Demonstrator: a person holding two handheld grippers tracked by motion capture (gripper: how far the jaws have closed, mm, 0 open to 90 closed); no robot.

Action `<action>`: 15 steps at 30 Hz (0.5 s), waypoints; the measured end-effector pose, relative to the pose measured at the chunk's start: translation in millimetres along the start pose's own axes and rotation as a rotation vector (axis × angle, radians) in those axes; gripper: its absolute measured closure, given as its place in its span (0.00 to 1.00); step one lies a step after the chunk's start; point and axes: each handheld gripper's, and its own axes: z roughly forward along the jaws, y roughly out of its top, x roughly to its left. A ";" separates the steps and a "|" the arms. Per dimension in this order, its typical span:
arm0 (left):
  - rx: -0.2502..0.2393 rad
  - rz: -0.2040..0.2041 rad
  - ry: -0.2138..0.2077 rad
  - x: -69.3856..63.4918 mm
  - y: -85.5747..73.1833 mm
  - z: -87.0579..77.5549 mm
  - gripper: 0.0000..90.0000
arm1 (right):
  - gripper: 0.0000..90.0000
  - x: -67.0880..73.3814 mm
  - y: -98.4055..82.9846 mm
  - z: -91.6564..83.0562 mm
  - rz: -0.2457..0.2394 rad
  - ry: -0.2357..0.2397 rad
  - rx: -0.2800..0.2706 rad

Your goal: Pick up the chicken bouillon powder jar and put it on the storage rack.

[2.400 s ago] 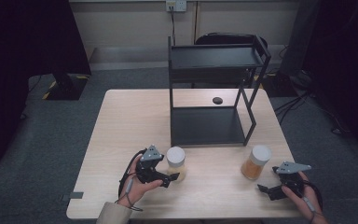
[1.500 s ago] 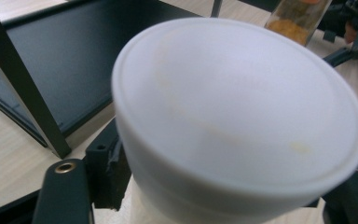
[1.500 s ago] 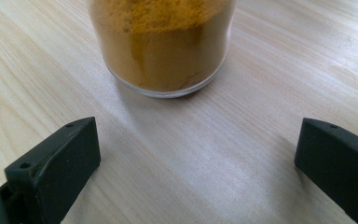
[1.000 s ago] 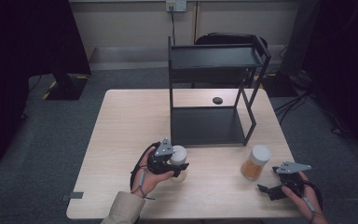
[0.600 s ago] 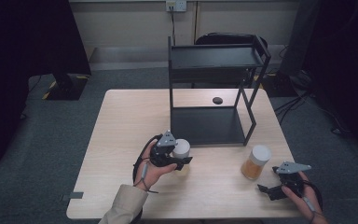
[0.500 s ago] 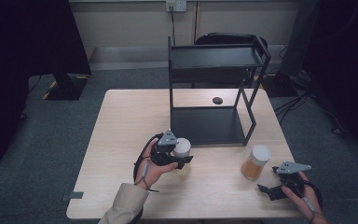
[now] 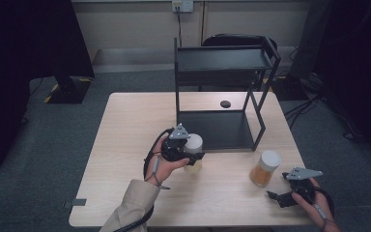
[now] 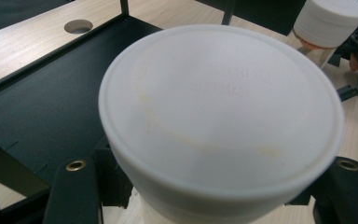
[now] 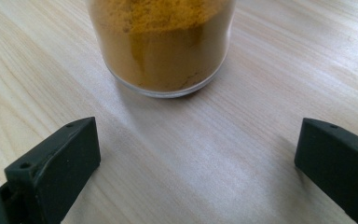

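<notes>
left gripper (image 7: pixel 189 155) clamping white-lidded jar (image 7: pixel 193 145), hovering near rack's lower shelf (image 7: pixel 217 130) | right gripper (image 7: pixel 285 195) gaping, resting right of spice jar (image 7: pixel 265 167) on bench (image 7: pixel 125 125) | risking: jar base clipping shelf edge, slipping from grip

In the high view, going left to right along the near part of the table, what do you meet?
Left gripper shut on the white-lidded jar → jar of orange powder → right gripper, jaws open.

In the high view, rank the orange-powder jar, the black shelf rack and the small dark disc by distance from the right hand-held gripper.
1. Orange-powder jar, just left of the right hand-held gripper.
2. Black shelf rack, at the table's middle.
3. Small dark disc, behind the rack's lower shelf.
</notes>
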 end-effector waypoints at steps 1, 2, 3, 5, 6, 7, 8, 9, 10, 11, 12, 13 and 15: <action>-0.002 0.001 -0.001 0.8 1.6 0.2 0.39 | 0.00 0.0 0.0 0.0 0.000 0.000 0.000; -0.005 -0.004 -0.001 1.1 2.9 0.4 0.39 | 0.00 0.0 0.1 0.0 0.001 0.000 0.001; -0.005 -0.004 -0.001 1.1 2.9 0.4 0.39 | 0.00 0.0 0.1 0.0 0.001 0.000 0.001; -0.011 -0.007 -0.001 2.8 7.3 0.8 0.39 | 0.00 0.0 0.1 0.0 0.001 0.000 0.001; -0.011 -0.007 -0.001 2.8 7.3 0.8 0.39 | 0.00 0.0 0.1 0.0 0.001 0.000 0.001; -0.010 -0.006 0.001 2.6 9.3 1.0 0.39 | 0.00 0.0 0.1 0.0 0.001 0.000 0.001; -0.005 -0.003 0.004 2.6 14.1 1.5 0.39 | 0.00 0.0 0.1 0.0 0.001 0.000 0.001; -0.004 -0.001 0.005 2.9 16.3 1.8 0.39 | 0.00 0.0 0.1 0.0 0.001 0.000 0.001; -0.006 -0.004 0.005 3.2 18.2 2.0 0.39 | 0.00 0.0 0.1 0.0 0.001 0.000 0.001; -0.007 -0.004 0.006 3.5 19.9 2.1 0.39 | 0.00 0.0 0.1 0.0 0.001 0.000 0.001; -0.009 -0.004 0.006 4.1 21.8 2.1 0.39 | 0.00 0.0 0.1 0.0 0.001 0.000 0.001; -0.012 -0.006 0.007 4.8 23.9 1.9 0.39 | 0.00 0.0 0.1 0.0 0.000 0.000 0.001; -0.014 -0.005 0.008 5.2 25.8 1.8 0.39 | 0.00 0.0 0.1 0.0 0.001 0.000 0.001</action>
